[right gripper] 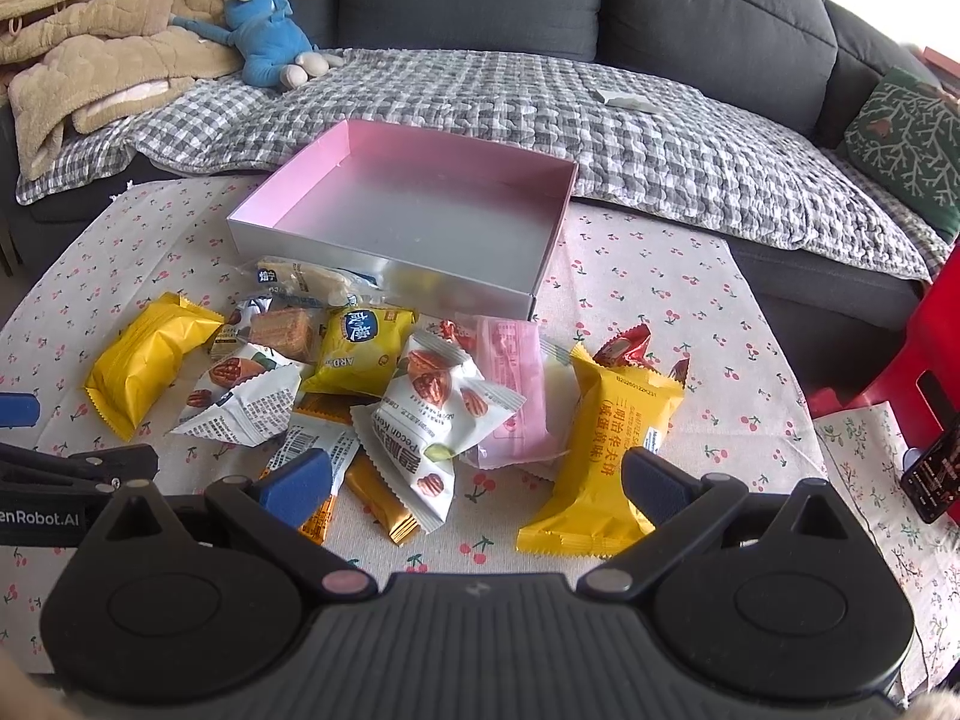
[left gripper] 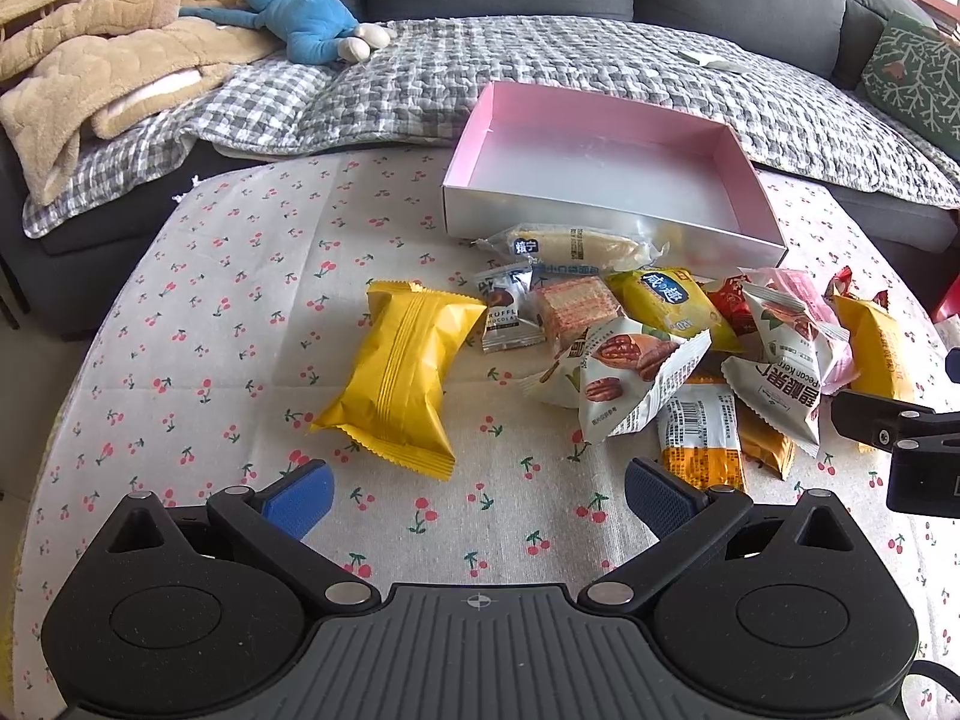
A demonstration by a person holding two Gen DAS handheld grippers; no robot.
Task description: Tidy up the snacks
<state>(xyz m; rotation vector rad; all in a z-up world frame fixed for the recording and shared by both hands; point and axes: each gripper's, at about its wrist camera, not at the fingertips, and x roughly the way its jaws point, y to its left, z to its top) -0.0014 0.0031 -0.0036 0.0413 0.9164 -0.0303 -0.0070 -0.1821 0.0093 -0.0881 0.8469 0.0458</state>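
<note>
An empty pink-walled box stands at the table's far side. Several snack packets lie heaped in front of it: a yellow packet at the left, white pecan packets, a pink packet, and a yellow waffle packet at the right. My left gripper is open and empty, just short of the left yellow packet. My right gripper is open and empty, low over the near edge of the heap.
The table has a cherry-print cloth. Behind it is a grey sofa with a checked throw, a beige blanket and a blue plush toy. A red stool and a phone are at the right.
</note>
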